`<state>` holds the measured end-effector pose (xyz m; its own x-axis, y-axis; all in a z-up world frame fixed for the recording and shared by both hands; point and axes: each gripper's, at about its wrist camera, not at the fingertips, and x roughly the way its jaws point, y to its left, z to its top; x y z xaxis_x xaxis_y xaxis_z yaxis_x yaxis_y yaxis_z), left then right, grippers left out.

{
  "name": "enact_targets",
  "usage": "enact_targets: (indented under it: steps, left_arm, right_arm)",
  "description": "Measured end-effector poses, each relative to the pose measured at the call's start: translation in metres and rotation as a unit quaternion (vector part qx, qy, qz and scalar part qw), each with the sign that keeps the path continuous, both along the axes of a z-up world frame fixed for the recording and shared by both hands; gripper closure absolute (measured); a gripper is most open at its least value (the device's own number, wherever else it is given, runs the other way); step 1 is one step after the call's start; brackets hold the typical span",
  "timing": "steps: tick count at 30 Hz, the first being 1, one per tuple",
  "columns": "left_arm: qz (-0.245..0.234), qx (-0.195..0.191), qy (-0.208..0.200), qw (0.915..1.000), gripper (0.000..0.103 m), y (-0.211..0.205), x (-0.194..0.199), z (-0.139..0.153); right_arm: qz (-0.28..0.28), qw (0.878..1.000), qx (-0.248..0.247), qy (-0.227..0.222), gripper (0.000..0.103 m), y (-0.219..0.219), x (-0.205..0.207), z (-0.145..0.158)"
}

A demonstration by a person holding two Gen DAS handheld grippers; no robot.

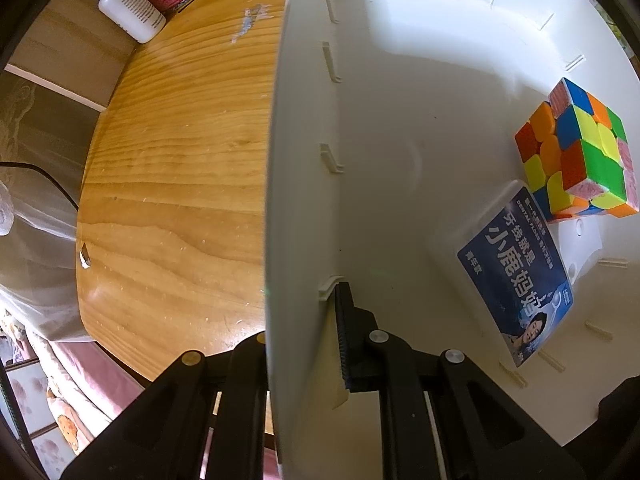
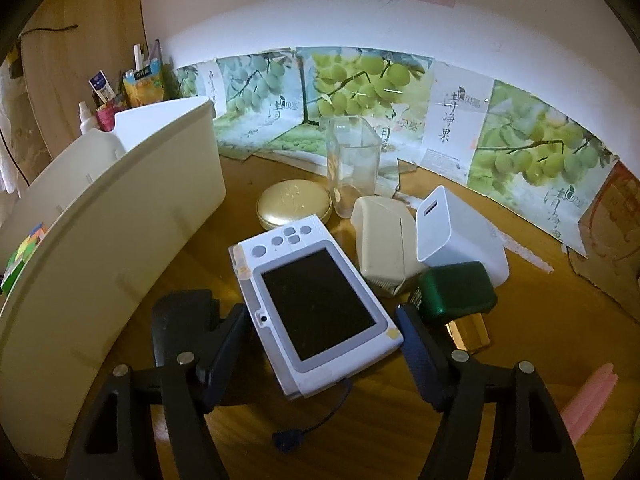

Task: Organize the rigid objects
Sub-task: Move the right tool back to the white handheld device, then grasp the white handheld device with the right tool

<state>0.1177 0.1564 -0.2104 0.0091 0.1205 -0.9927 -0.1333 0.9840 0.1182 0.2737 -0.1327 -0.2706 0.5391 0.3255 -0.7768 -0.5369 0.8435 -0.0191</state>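
Observation:
My left gripper points down and is shut on the side wall of the white bin, one finger inside and one outside. Inside the bin lie a colour cube and a blue floss box. In the right wrist view the same bin stands at the left. A white handheld device with a dark screen lies on the wooden table between the fingers of my right gripper. The fingers stand close at both of its long sides; no firm grip shows.
Behind the device lie a gold round tin, a clear cup, a beige case, a white charger and a green-capped bottle. A pink item lies at the right. A white bottle stands at the table's far corner.

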Motion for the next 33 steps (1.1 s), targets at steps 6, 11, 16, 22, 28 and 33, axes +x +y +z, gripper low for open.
enact_targets:
  steps: [6,11,16,22,28,33]
  left_arm:
    - [-0.003,0.0,-0.002,1.0,0.089,0.001,-0.003,0.0]
    - [-0.002,0.004,-0.002,1.0,0.089,0.0,-0.004,0.0]
    - [-0.006,0.005,-0.002,1.0,0.088,-0.001,-0.003,0.0]
    - [-0.006,0.007,-0.002,1.0,0.088,-0.003,-0.003,0.0]
    - [-0.014,0.011,-0.005,0.9998,0.088,-0.008,-0.006,0.001]
    - [-0.02,0.012,-0.004,0.9997,0.088,-0.012,-0.005,0.001]
  right_arm:
    - [0.0,1.0,-0.004,0.009,0.034,-0.001,-0.001,0.001]
    - [-0.015,0.999,-0.015,0.024,0.036,0.001,-0.002,0.003]
    - [-0.042,0.998,-0.016,0.047,0.036,-0.001,-0.004,0.006]
    - [-0.072,0.994,0.004,0.078,0.037,-0.013,-0.017,0.01]
    - [-0.099,0.991,0.009,0.092,0.038,-0.022,-0.04,0.012]
    - [-0.13,0.986,0.034,0.095,0.039,-0.032,-0.056,0.018]
